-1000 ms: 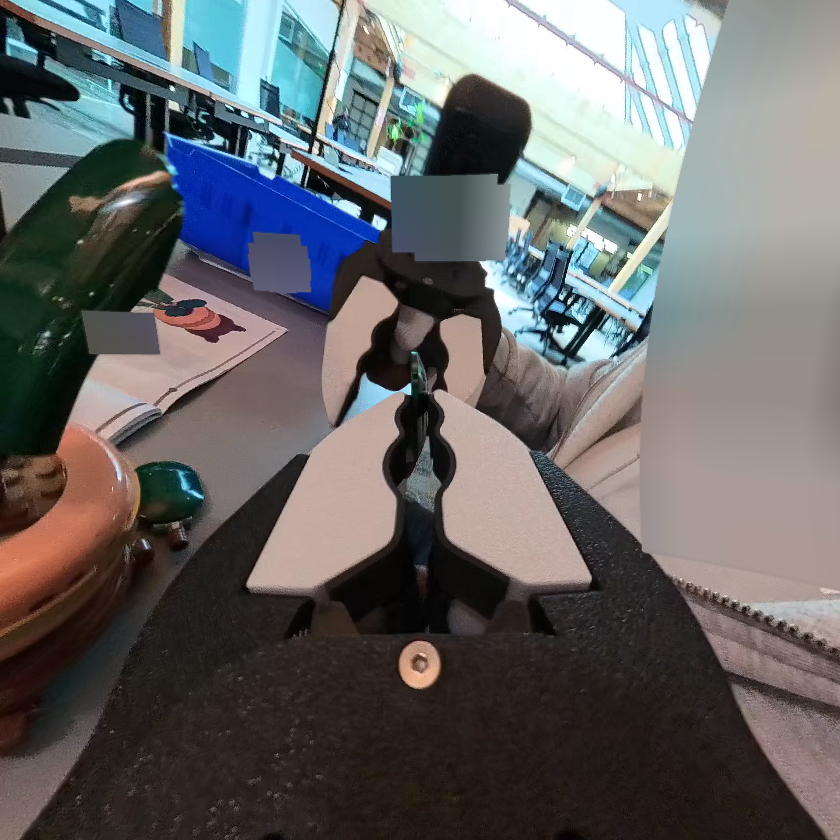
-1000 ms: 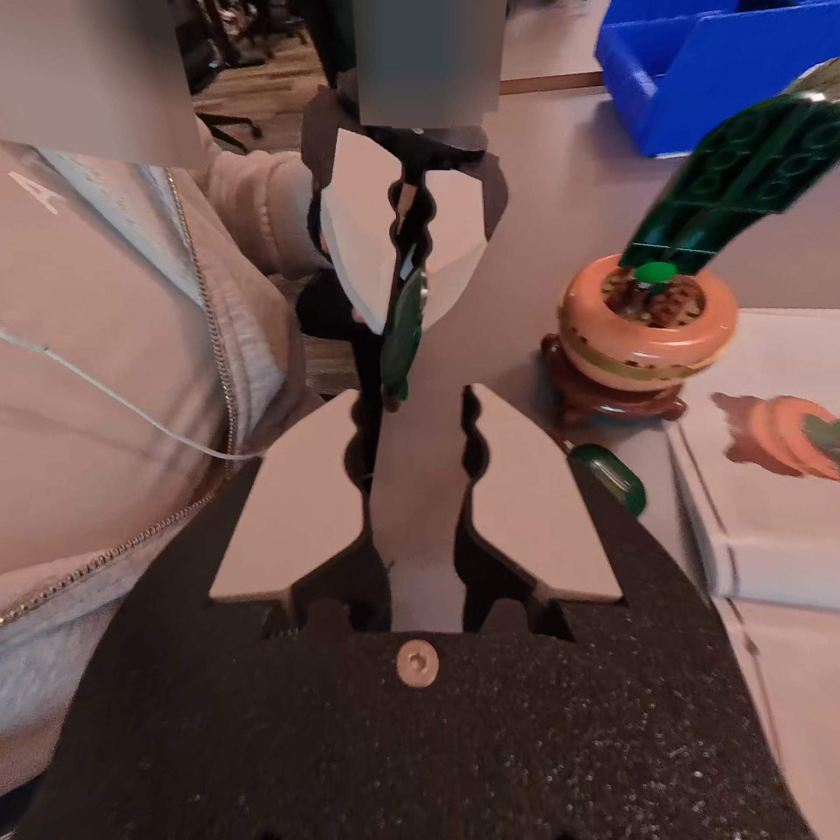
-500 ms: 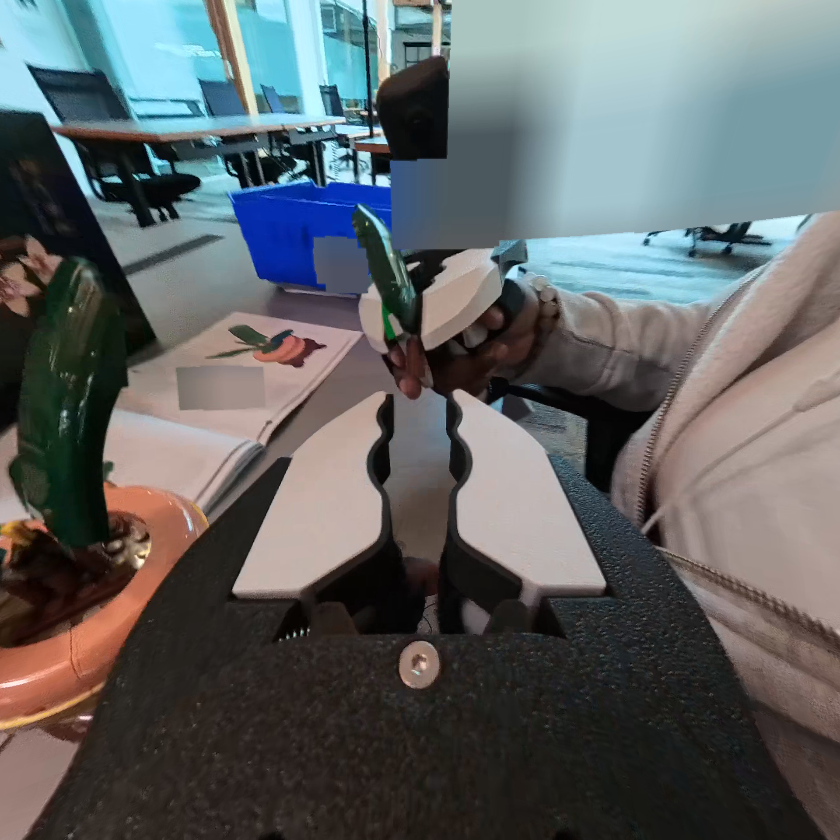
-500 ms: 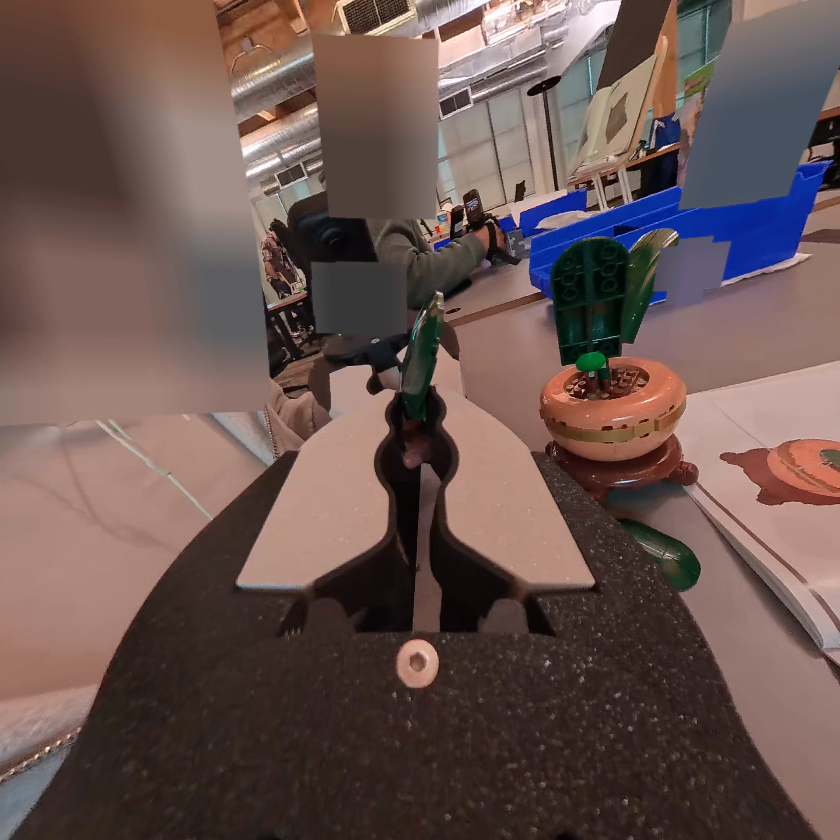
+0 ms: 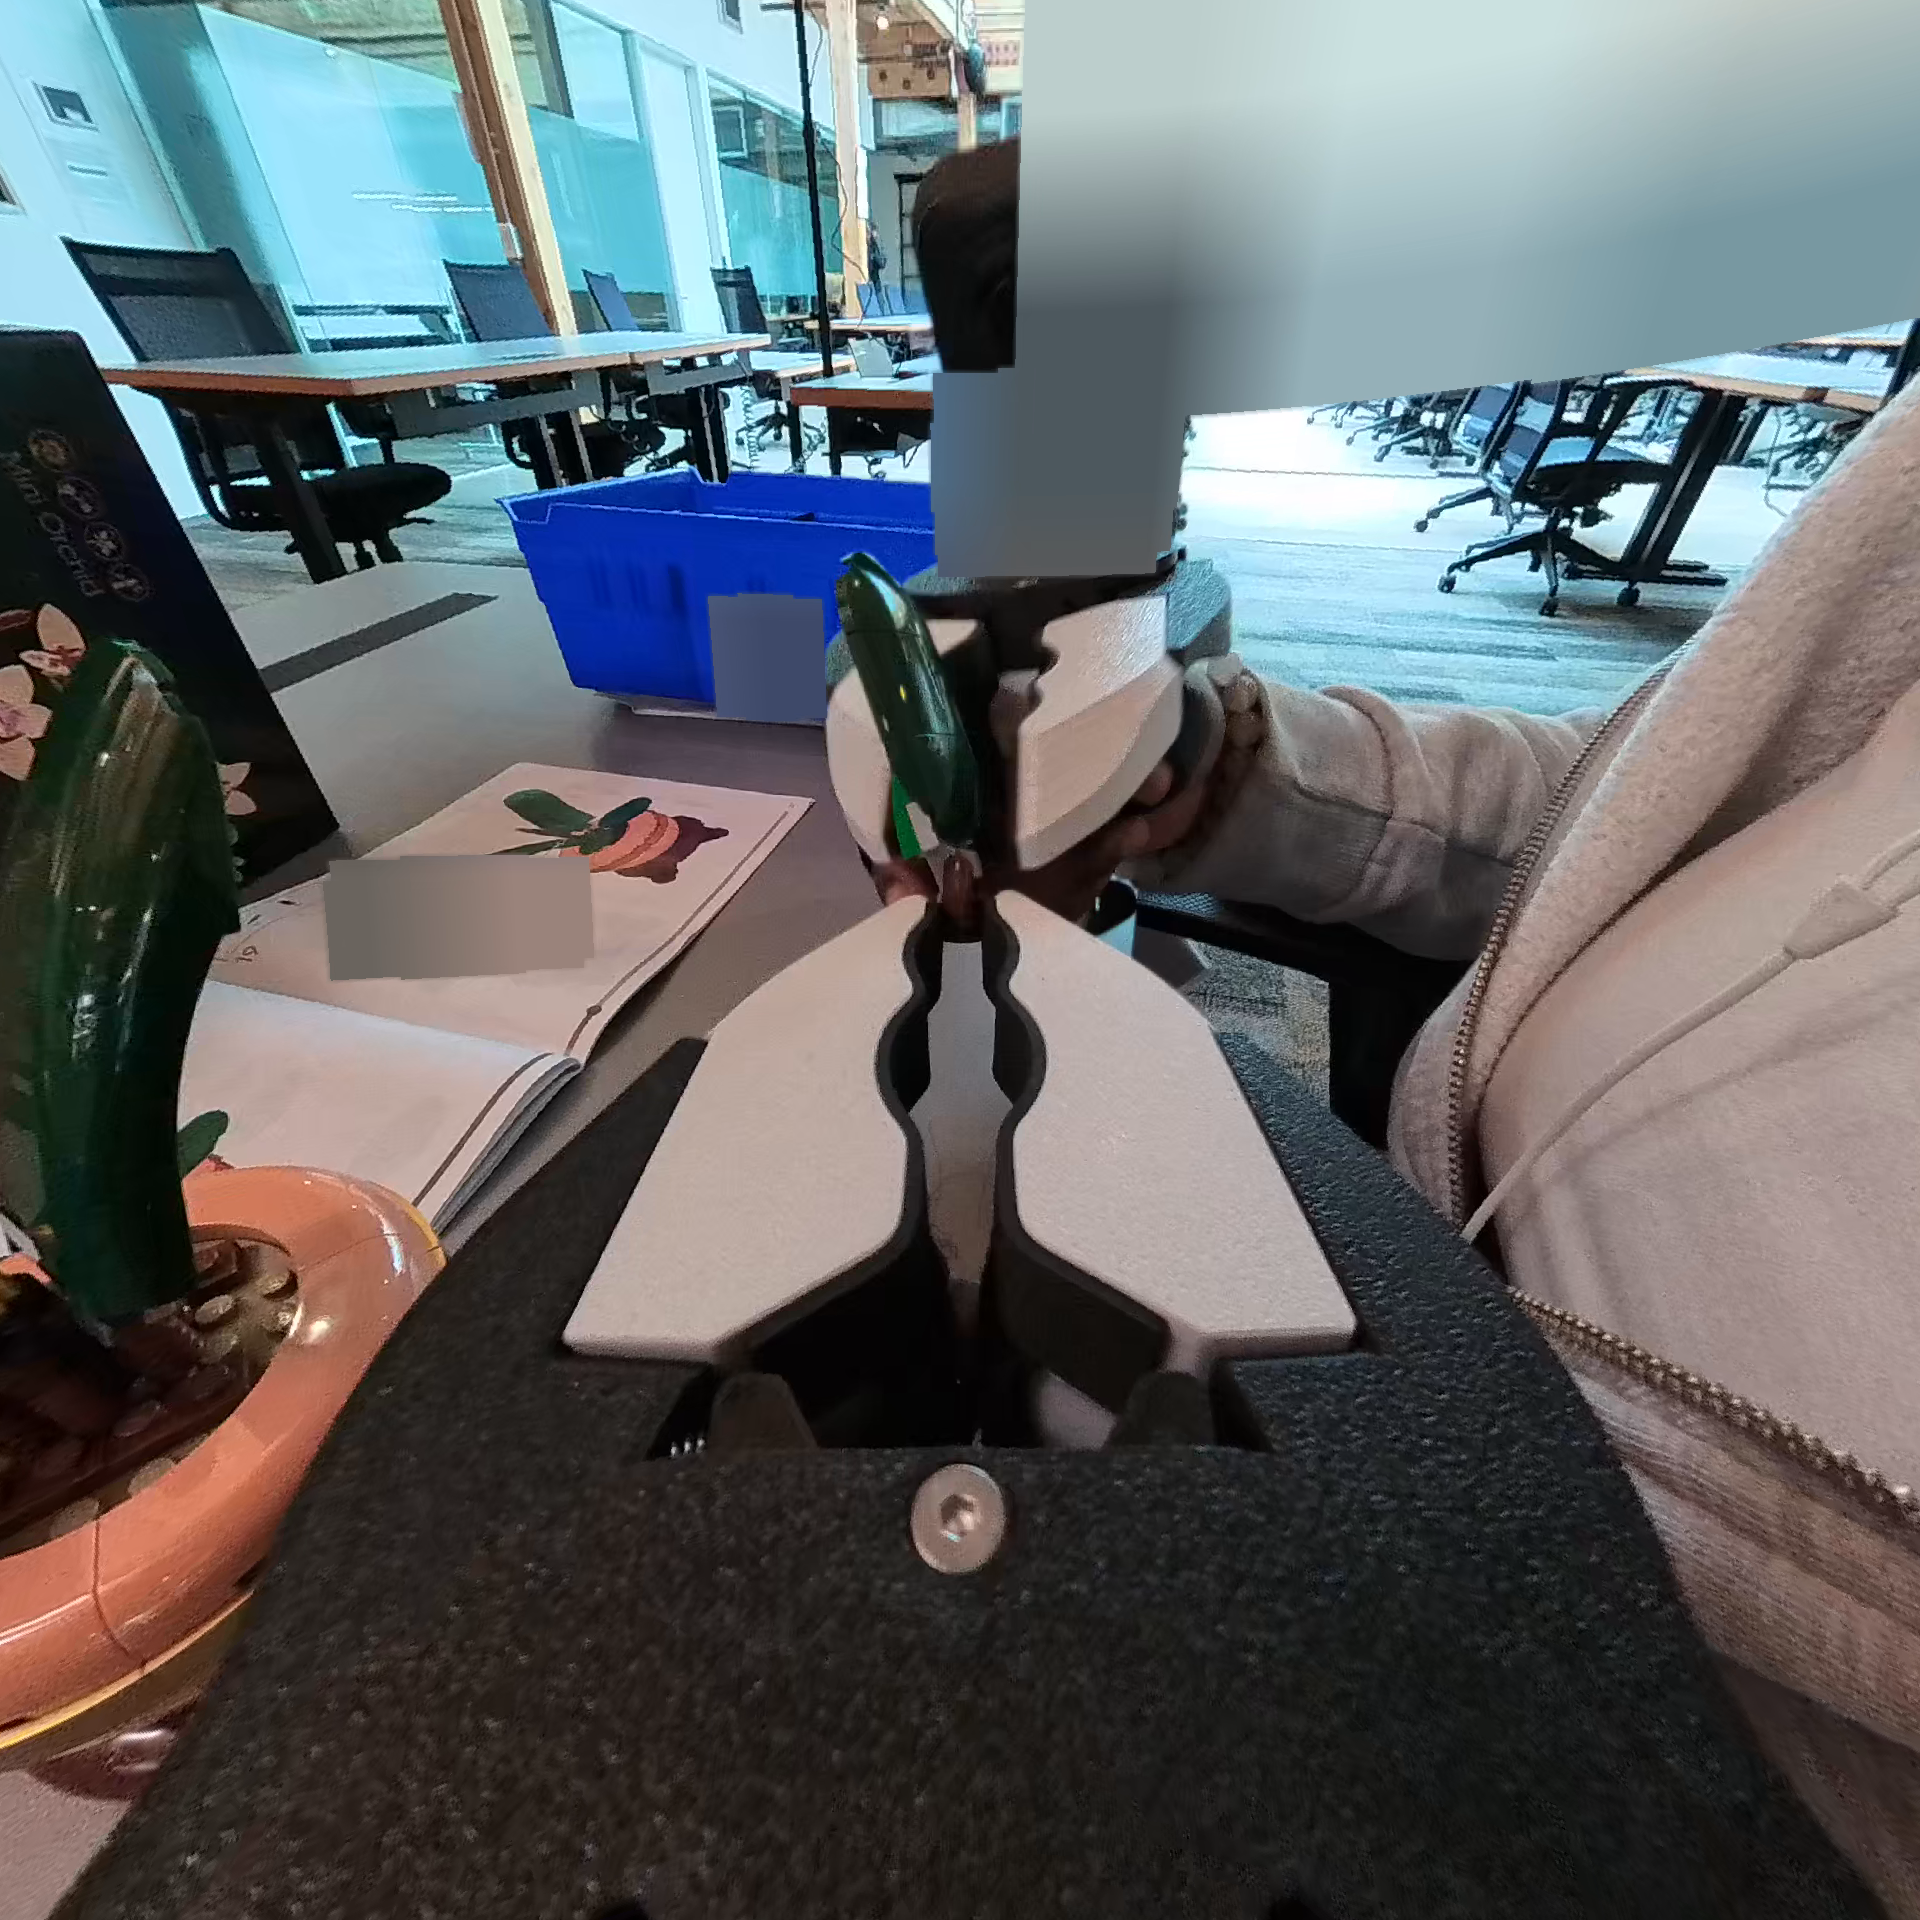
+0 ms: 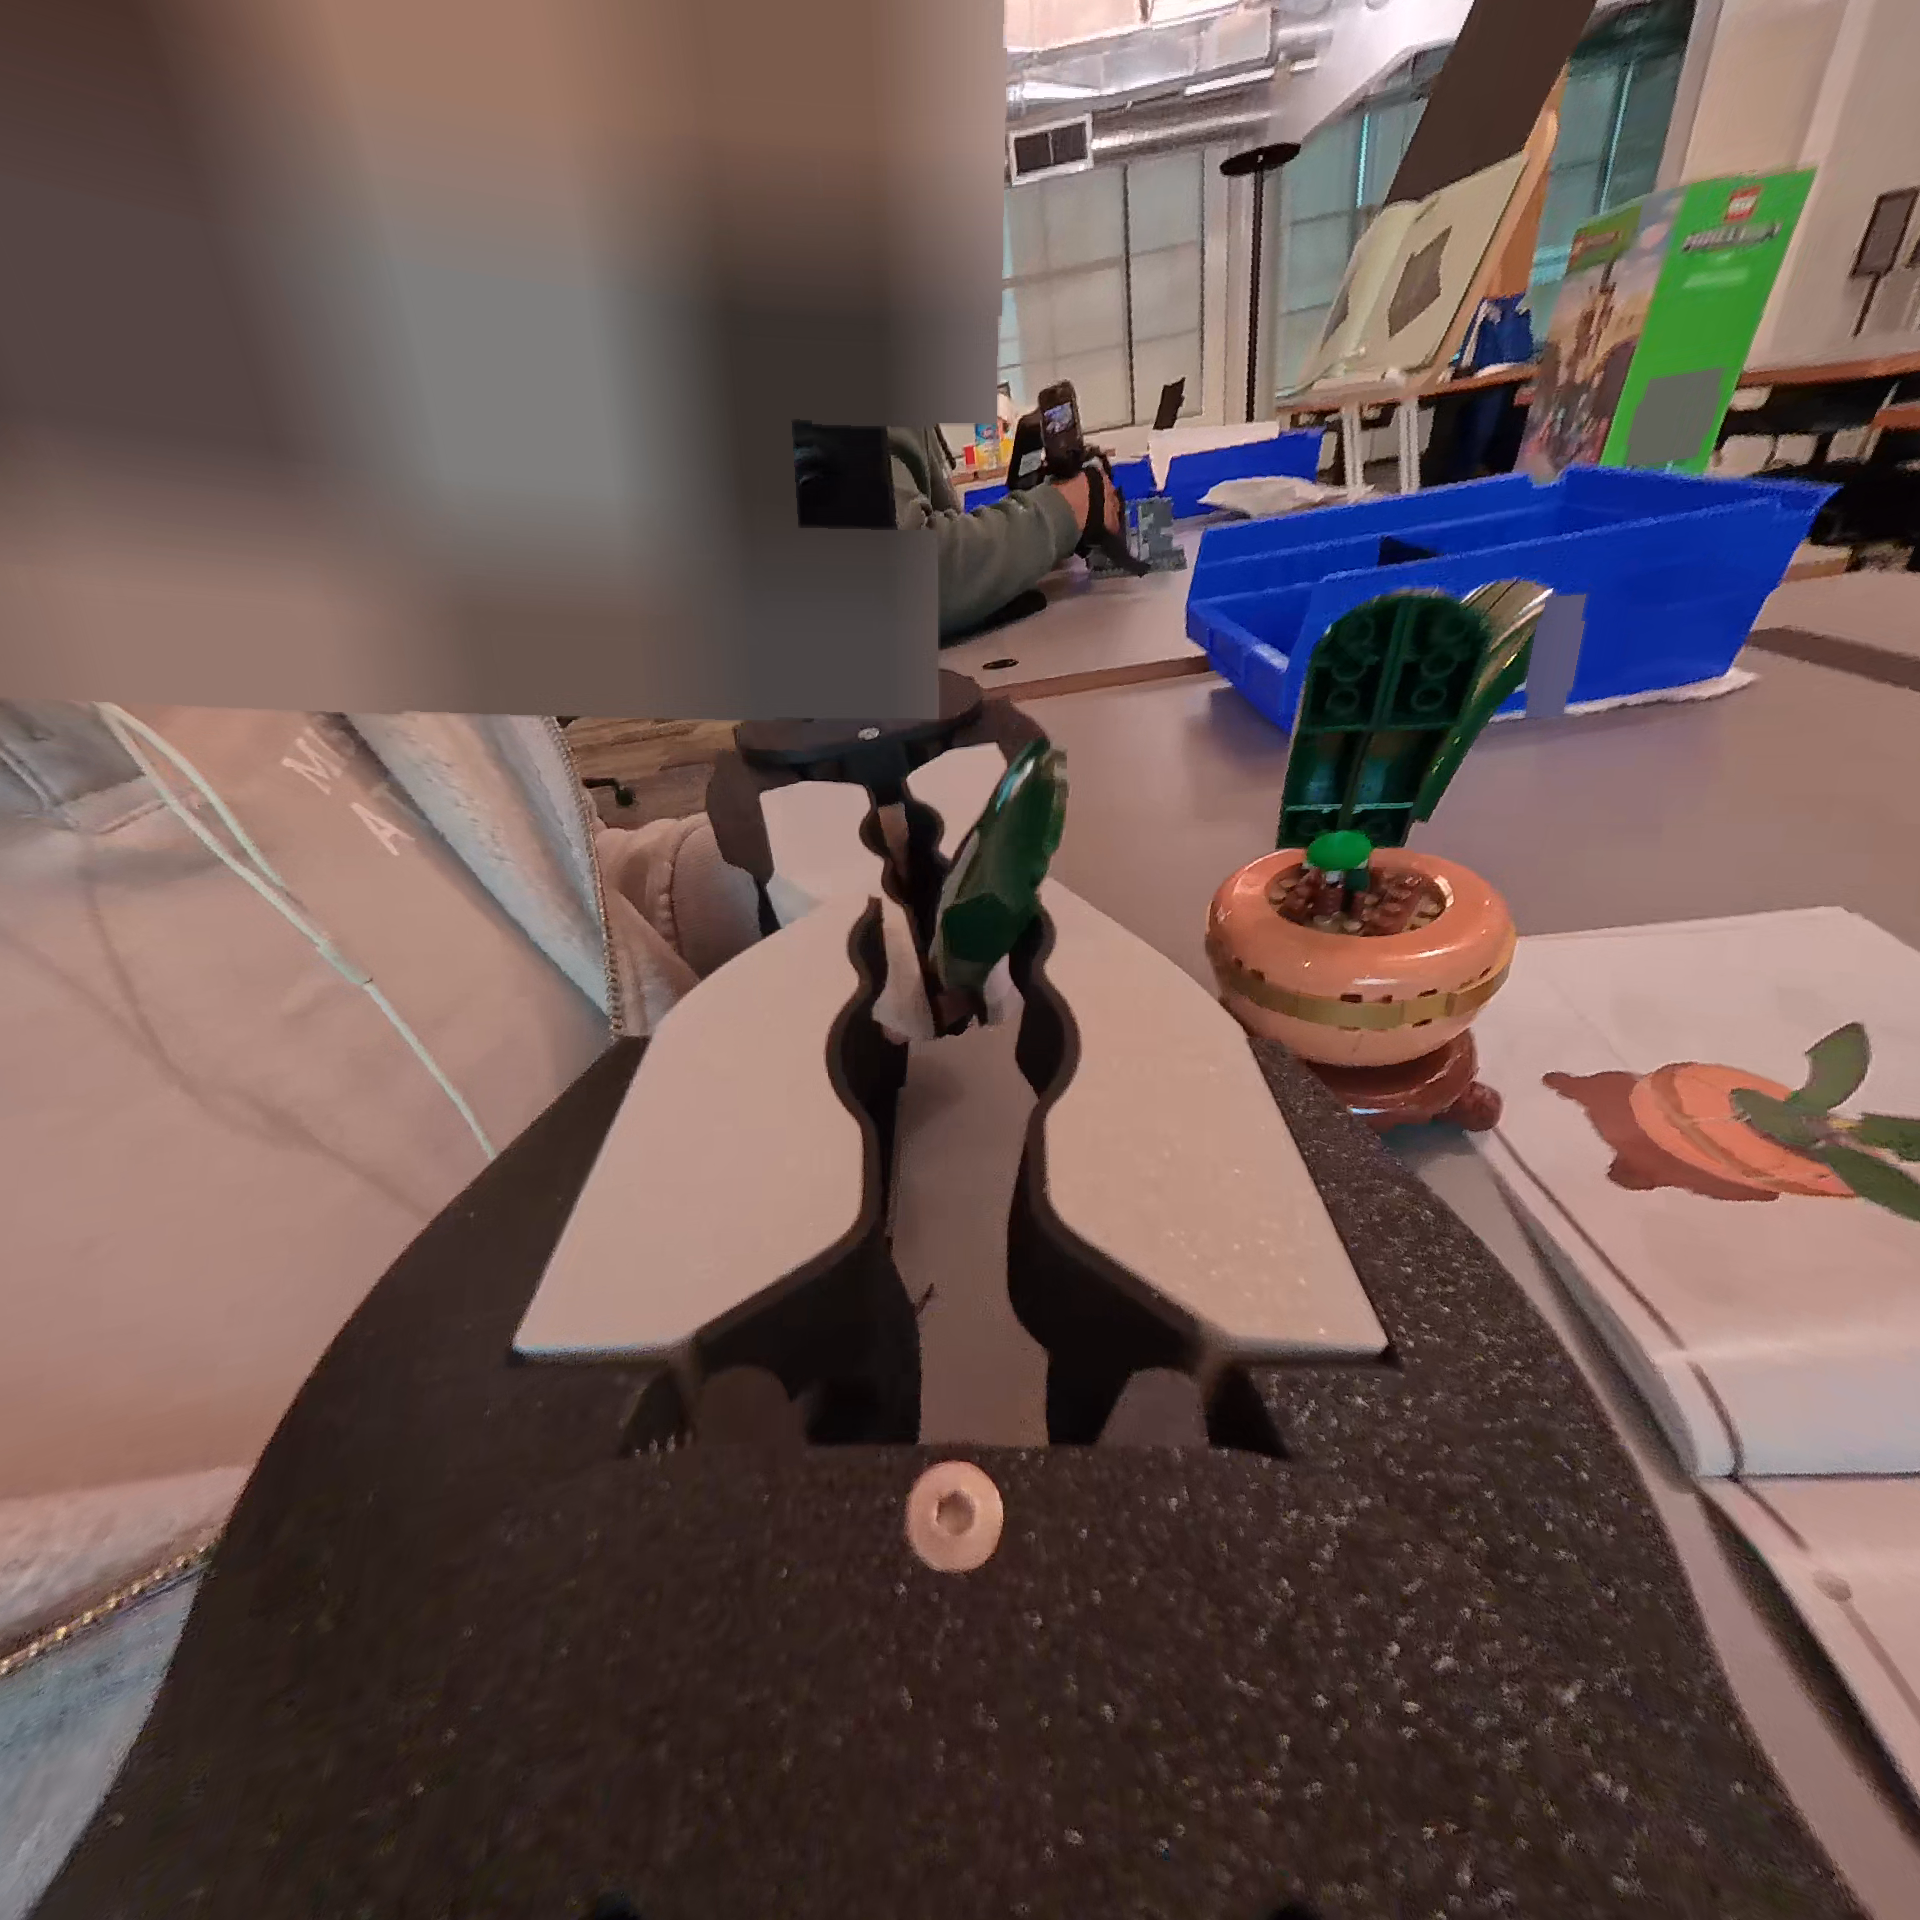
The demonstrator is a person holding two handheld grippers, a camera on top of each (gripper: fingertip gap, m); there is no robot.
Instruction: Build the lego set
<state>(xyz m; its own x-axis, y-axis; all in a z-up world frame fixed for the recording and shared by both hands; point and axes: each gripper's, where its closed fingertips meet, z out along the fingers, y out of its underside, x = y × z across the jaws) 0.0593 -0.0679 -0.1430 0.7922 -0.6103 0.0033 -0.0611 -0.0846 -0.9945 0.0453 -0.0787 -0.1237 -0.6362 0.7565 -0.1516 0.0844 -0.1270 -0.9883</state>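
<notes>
A dark green lego leaf (image 5: 914, 707) with a short brown stem stands between my two grippers, which face each other tip to tip. My left gripper (image 5: 961, 914) is shut on the stem at the leaf's base. My right gripper (image 6: 956, 914) has its jaws a little apart around the lower end of the leaf (image 6: 1003, 852), with a gap showing on its left side. The lego flower pot (image 6: 1351, 966), tan on a brown base, carries tall green leaves (image 6: 1371, 717) and stands on the table to the right. It also fills the left wrist view's lower left (image 5: 156, 1455).
An open instruction booklet (image 6: 1714, 1195) lies beside the pot, also in the left wrist view (image 5: 499, 935). A blue bin (image 6: 1507, 551) stands behind. A black set box (image 5: 104, 582) leans at the left. A person's light hoodie (image 5: 1662, 1039) is close by. My left and right fingertips are right by each other.
The left gripper has closed from open onto the leaf's stem. The right gripper's jaws, shut on the leaf half a second ago, now stand wider. One second ago the left held the leaf.
</notes>
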